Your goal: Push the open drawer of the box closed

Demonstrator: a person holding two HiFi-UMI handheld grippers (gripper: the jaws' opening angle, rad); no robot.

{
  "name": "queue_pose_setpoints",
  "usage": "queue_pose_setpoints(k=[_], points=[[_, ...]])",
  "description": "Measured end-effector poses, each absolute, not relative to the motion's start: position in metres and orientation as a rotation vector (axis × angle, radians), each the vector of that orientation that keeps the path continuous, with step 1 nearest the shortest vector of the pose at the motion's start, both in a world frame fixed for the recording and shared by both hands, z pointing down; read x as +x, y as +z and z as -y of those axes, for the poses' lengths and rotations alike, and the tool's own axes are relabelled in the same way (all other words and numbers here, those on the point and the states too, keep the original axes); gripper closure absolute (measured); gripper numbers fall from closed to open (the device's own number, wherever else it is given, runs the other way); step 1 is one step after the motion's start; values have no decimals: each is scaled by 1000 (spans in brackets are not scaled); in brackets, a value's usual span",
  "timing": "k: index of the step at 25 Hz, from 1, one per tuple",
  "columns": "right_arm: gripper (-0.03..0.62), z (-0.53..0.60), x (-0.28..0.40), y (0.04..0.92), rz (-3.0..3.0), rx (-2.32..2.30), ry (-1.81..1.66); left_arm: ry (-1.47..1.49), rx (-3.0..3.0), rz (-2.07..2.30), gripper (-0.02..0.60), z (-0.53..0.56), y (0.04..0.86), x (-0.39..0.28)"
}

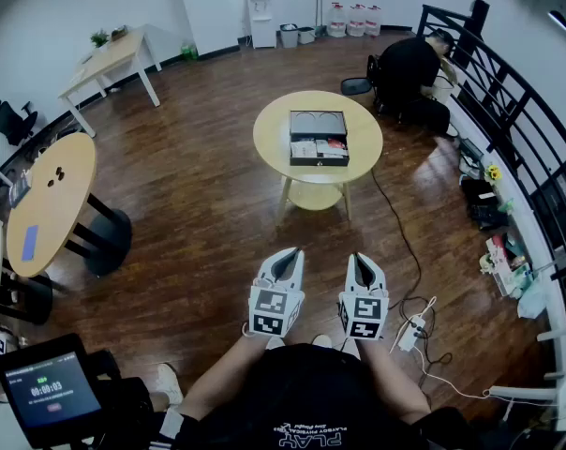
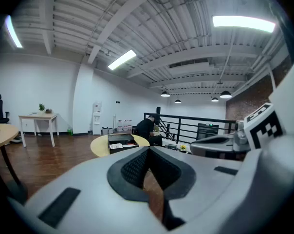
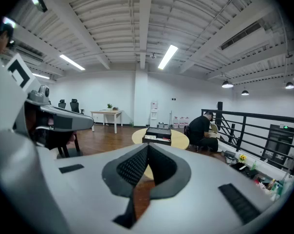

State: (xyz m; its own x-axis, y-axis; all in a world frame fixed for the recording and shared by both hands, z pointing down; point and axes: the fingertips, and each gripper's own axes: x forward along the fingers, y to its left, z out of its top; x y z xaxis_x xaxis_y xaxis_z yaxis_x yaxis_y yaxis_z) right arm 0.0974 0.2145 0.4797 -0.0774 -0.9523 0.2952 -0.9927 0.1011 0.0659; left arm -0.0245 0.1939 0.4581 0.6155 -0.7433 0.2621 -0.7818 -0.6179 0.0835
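- Left gripper (image 1: 288, 255): held low before the person's torso, pointing forward; jaws together, nothing between them.
- Right gripper (image 1: 360, 260): just beside the left, parallel; jaws together, empty.
- Black box (image 1: 318, 125): on the round yellow table (image 1: 273, 139), well ahead of both grippers.
- Drawer (image 1: 319, 152): pulled out toward the person, contents showing.

Bright, even light from ceiling strip lights (image 3: 167, 56); strong fisheye bending at edges, corners dark, near parts perhaps slightly soft.
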Motion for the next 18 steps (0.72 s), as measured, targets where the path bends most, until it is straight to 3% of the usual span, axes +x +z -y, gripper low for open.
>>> queue_pose_setpoints(k=[18], points=[[589,-213,72,484,2127,1907,246,323,2701,1277,584,-190,456,-42]])
